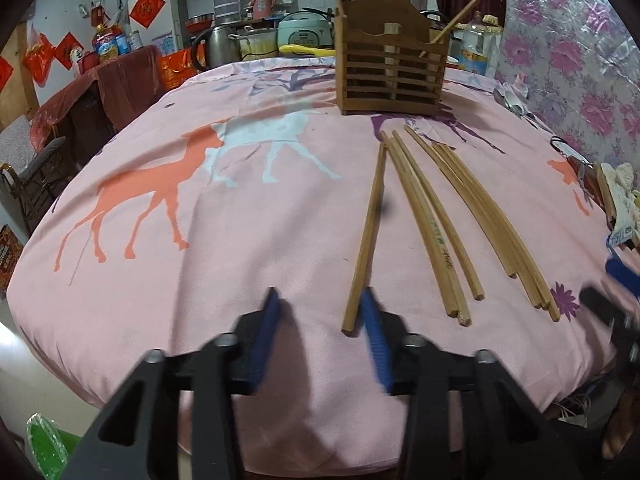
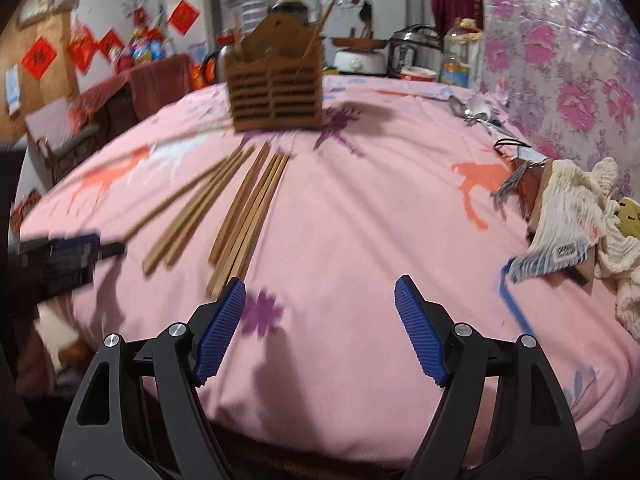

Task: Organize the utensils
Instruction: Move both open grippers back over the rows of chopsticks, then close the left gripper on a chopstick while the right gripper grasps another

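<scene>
Your left gripper (image 1: pixel 320 300) has its jaws part-way open with nothing between them but pink cloth; the outermost chopstick (image 1: pixel 366 236) lies just outside the right-hand blue pad, touching or nearly touching it, you cannot tell which from the left wrist view. Beyond, the other chopsticks (image 1: pixel 460 216) lie fanned on the bench (image 1: pixel 200 280), which is covered by a pink cloth with printed deer, their far tips pointing toward the slatted wooden utensil holder (image 1: pixel 390 68) standing upright at the far side, a couple of sticks already standing in it. From the right wrist view, your right gripper (image 2: pixel 320 292) hangs with its jaws wide apart and empty above the cloth, a purple flower print between them. The bundle of chopsticks (image 2: pixel 244 216) ends just beside the left-hand pad, the utensil holder (image 2: pixel 276 88) stands farther back, and a cream knitted cloth (image 2: pixel 576 208) is heaped at the right edge. Your left gripper (image 2: pixel 68 254) appears blurred at the left border.
</scene>
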The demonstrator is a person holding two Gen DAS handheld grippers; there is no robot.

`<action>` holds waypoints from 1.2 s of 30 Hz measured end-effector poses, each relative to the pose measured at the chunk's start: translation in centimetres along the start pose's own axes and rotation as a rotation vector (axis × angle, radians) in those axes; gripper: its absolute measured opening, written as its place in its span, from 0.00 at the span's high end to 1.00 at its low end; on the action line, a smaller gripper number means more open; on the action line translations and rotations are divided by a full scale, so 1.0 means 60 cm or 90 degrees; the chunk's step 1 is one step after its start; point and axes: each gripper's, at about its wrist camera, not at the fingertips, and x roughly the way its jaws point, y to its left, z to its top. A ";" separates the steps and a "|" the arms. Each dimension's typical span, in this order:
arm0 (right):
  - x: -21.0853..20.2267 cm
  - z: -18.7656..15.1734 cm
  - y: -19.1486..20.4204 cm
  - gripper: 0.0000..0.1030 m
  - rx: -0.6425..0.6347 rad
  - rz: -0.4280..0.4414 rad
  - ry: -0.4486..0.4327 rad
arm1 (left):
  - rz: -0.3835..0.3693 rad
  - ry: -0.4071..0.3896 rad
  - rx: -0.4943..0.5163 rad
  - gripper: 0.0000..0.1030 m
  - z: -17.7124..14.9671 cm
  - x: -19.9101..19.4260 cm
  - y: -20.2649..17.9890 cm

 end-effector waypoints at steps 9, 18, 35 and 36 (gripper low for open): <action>0.002 -0.005 0.037 0.41 -0.063 0.042 0.012 | 0.015 0.003 -0.047 0.83 0.005 0.004 0.036; 0.025 0.005 -0.016 0.61 0.001 0.006 0.020 | 0.018 -0.001 -0.042 0.76 0.001 0.000 0.032; 0.042 0.013 0.012 0.93 -0.023 0.030 0.011 | 0.012 -0.001 -0.042 0.68 0.000 -0.001 0.028; 0.041 0.012 0.014 0.93 -0.027 0.026 0.009 | 0.011 -0.001 -0.043 0.72 0.001 -0.001 0.030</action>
